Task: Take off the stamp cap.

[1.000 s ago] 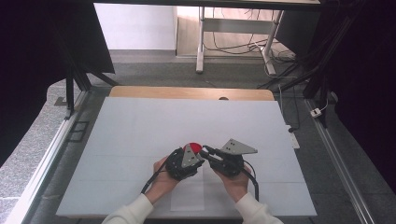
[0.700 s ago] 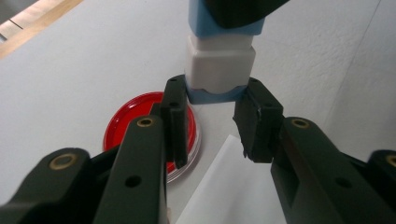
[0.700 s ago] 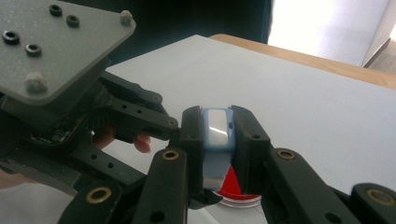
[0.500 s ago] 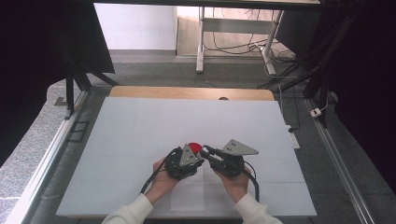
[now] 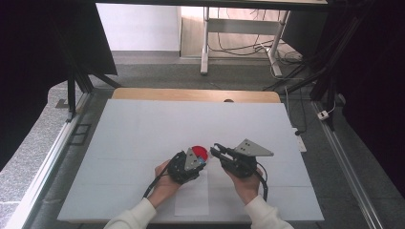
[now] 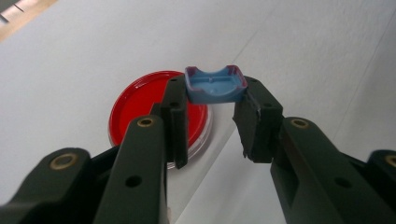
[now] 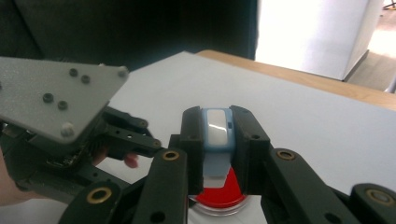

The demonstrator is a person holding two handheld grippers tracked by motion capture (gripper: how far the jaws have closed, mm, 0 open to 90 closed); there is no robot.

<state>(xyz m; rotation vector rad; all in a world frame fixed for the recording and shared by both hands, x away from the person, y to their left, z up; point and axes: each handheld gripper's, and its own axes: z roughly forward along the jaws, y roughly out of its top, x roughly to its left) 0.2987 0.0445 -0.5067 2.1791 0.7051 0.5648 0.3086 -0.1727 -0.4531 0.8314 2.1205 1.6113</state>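
Note:
My left gripper (image 6: 212,95) is shut on a small blue cup-shaped piece with purple edges (image 6: 215,83), pinched at the jaw tips just above a round red dish (image 6: 149,109). My right gripper (image 7: 217,119) is shut on a small blue piece with a white face (image 7: 217,127), held over the same red dish (image 7: 224,190). In the high view the left gripper (image 5: 202,161) and right gripper (image 5: 216,149) meet tip to tip beside the red dish (image 5: 199,152) at the table's front middle. The left gripper's grey plate (image 7: 56,100) shows in the right gripper view.
The white table (image 5: 143,124) has a wooden strip (image 5: 191,94) along its far edge. A white sheet (image 5: 192,198) lies near the front edge between the person's forearms. Dark stands and cables surround the table.

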